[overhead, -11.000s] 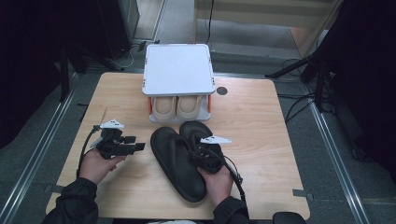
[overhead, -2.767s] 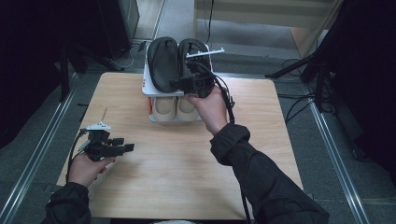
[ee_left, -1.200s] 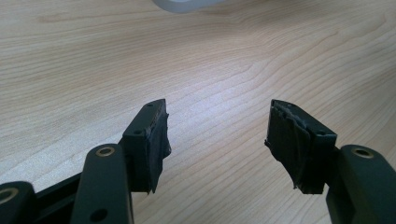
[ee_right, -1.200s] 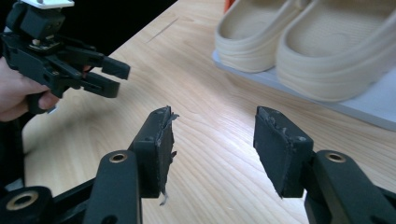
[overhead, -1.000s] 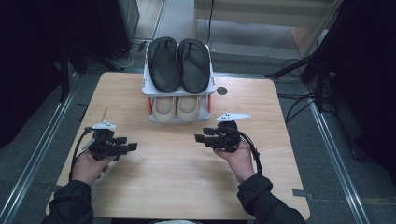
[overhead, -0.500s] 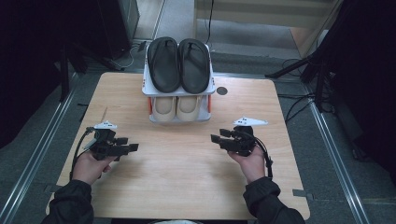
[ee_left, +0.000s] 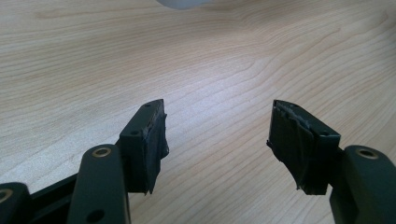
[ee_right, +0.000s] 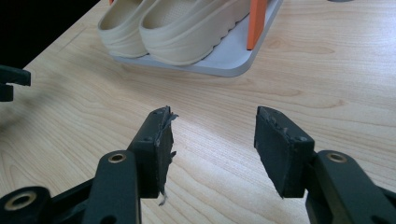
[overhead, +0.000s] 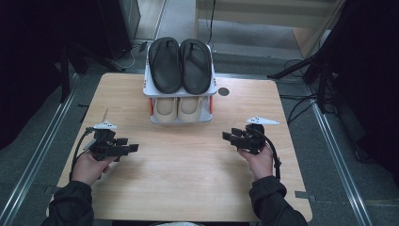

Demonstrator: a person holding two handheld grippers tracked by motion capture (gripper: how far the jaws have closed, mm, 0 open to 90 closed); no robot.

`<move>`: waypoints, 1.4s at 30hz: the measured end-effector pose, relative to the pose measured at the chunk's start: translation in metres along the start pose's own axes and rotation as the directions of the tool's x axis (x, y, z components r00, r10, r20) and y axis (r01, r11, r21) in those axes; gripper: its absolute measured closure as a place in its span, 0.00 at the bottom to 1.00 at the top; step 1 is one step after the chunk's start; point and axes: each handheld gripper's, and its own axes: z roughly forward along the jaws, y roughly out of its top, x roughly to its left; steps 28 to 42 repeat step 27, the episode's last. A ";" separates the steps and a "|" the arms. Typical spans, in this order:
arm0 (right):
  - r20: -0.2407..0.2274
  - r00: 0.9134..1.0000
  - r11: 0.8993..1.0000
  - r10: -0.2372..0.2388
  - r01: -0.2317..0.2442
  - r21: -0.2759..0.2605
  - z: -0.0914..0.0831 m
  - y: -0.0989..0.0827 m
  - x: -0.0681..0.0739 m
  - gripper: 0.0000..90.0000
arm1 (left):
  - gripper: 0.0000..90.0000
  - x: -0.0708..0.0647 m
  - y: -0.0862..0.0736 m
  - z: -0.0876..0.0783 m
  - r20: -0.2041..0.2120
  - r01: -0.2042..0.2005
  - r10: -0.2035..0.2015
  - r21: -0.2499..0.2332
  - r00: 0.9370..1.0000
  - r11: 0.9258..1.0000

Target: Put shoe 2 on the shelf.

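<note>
A pair of black sandals [overhead: 180, 65] lies side by side on the top shelf of a small white shoe rack [overhead: 151, 90] at the table's far middle. A pair of beige shoes [overhead: 178, 109] [ee_right: 177, 25] sits on its lower shelf. My left gripper [overhead: 129, 148] [ee_left: 217, 140] hovers open over bare wood near the table's left side, nothing between its jaws. My right gripper [overhead: 228, 137] [ee_right: 212, 147] is open and holds nothing at the right side, pointing left toward the rack's base.
The light wooden table [overhead: 188, 179] has a round dark cable hole [overhead: 224, 91] right of the rack. Metal floor rails run along both sides. Cables and a dark stand [overhead: 310, 66] lie beyond the right edge.
The right gripper carried the black sandals from the table front up onto the rack's top shelf, let go, and drew back to the right side. The left gripper barely moved.
</note>
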 end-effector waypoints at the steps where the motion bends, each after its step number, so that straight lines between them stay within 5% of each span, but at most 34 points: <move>1: 0.001 1.000 1.000 -0.002 0.002 0.002 0.000 0.000 0.000 0.53 | 0.41 0.000 0.000 0.000 0.001 0.000 0.000 0.004 1.000 1.000; 42: -0.001 1.000 1.000 -0.013 0.013 0.027 0.005 -0.001 0.001 0.51 | 0.40 0.000 -0.001 0.004 -0.003 0.001 -0.001 0.030 1.000 1.000</move>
